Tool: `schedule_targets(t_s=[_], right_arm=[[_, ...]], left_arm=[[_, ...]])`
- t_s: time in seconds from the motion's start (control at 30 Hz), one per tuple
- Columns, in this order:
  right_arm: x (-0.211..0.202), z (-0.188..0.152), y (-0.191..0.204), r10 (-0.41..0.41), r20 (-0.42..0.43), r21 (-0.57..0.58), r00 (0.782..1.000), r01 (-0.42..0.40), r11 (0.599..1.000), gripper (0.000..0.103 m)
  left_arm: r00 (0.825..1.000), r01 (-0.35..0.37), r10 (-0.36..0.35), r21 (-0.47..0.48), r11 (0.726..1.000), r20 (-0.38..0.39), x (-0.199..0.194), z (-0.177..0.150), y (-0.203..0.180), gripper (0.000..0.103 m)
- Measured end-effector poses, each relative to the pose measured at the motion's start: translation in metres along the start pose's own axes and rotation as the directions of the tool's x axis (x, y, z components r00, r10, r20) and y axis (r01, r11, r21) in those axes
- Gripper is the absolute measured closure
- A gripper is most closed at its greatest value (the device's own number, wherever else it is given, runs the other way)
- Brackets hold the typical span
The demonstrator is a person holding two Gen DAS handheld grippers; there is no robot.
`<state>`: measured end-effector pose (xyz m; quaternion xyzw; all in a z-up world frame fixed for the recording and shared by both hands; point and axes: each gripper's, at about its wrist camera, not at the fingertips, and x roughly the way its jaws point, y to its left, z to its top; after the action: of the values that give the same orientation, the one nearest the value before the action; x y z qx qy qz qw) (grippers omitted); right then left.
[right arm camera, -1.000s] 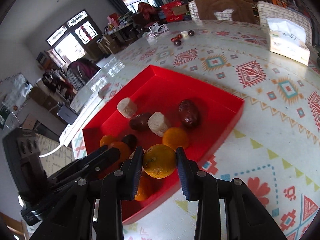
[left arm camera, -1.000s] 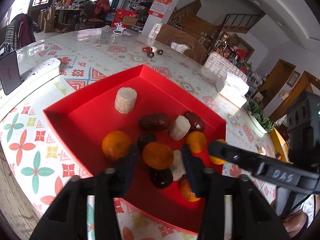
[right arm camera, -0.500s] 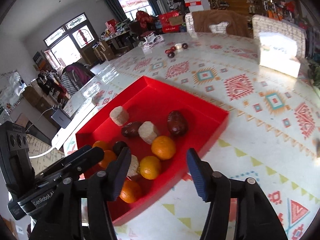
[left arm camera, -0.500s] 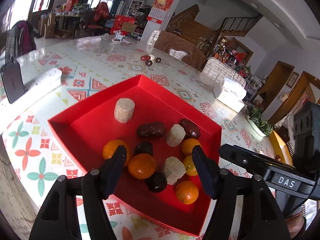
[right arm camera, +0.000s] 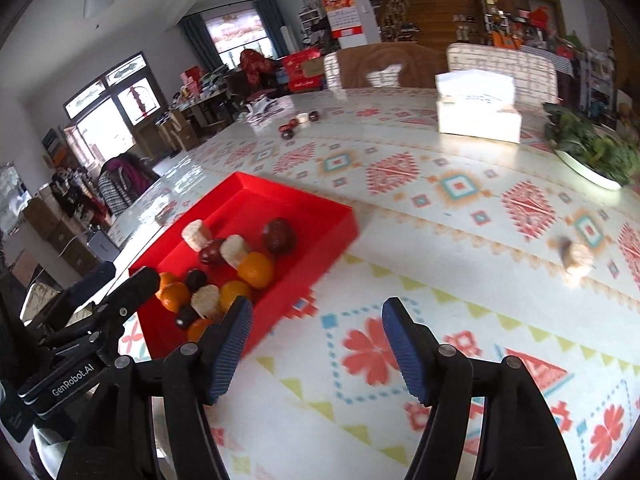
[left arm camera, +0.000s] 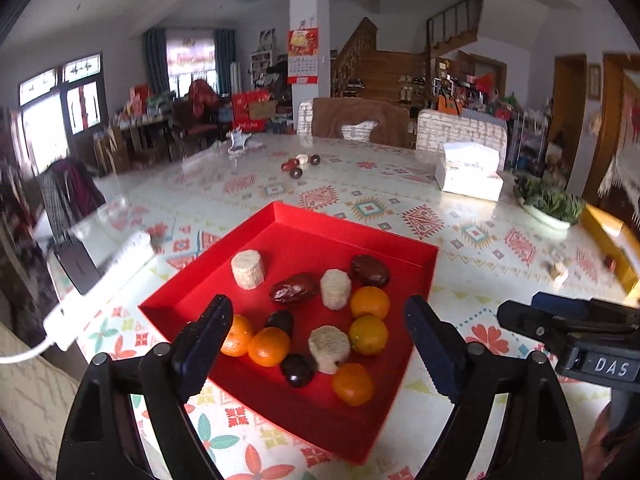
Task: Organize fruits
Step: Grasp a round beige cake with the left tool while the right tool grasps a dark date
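Change, right side: a second ago my right gripper (right arm camera: 316, 346) was clamped on an orange at the near edge of the red tray (left arm camera: 360, 234); now its jaws have just been opening, nothing sits between them, and I see only patterned table (right arm camera: 460, 200) ahead of it.
Change, left side: my left gripper (left arm camera: 316, 346) had its fingers down among the fruit; its jaws have also just been opening, they stand wide apart and empty, and it has pulled back so the whole tray shows.
What it means: I judge both drops finished (each hand free for the next pick).
Tray contents: 5 oranges, among them one at the near right (left arm camera: 353, 383), cluster toward the near side; 3 pale cylinder pieces (left arm camera: 248, 269) and several dark red dates (left arm camera: 293, 288) sit between and behind them, some touching.
Tray position: on the table near its left edge, just beyond my left gripper.
Still out: 1 pale piece (right arm camera: 576, 258) lies on the table well right of the tray; a small group of dark and pale pieces (left arm camera: 300, 164) lies far across the table.
Next, my guess: the right gripper goes for that stray piece.
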<state>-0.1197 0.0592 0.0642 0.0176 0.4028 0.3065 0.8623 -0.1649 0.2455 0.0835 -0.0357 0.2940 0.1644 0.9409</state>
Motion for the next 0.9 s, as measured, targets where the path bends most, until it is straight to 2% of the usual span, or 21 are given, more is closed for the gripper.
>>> schedule_targets(t_s=[0.13, 0.33, 0.7, 0.77, 0.9], right_arm=[[-0.015, -0.007, -0.017, -0.02, 0.017, 0.023, 1.0, 0.02, 1.0, 0.03], [-0.039, -0.018, -0.042, -0.063, 0.046, 0.045, 0.997, 0.061, 0.997, 0.025], [-0.066, -0.031, -0.081, -0.092, 0.066, 0.093, 0.994, 0.085, 0.992, 0.023], [-0.07, -0.033, -0.087, -0.092, 0.069, 0.101, 0.993, 0.084, 0.991, 0.023], [-0.073, -0.039, -0.097, -0.095, 0.063, 0.107, 0.994, 0.088, 0.99, 0.023]], left_arm=[[1.0, -0.022, 0.021, 0.074, 0.997, 0.006, -0.007, 0.0, -0.027, 0.016], [1.0, -0.029, 0.028, 0.135, 0.99, 0.007, -0.012, 0.004, -0.057, 0.016], [1.0, -0.017, 0.014, 0.211, 0.977, 0.017, -0.024, 0.005, -0.102, 0.016], [1.0, -0.004, 0.001, 0.218, 0.976, 0.014, -0.026, 0.005, -0.108, 0.016], [0.997, 0.081, -0.076, 0.199, 0.977, -0.03, -0.023, 0.006, -0.117, 0.016]])
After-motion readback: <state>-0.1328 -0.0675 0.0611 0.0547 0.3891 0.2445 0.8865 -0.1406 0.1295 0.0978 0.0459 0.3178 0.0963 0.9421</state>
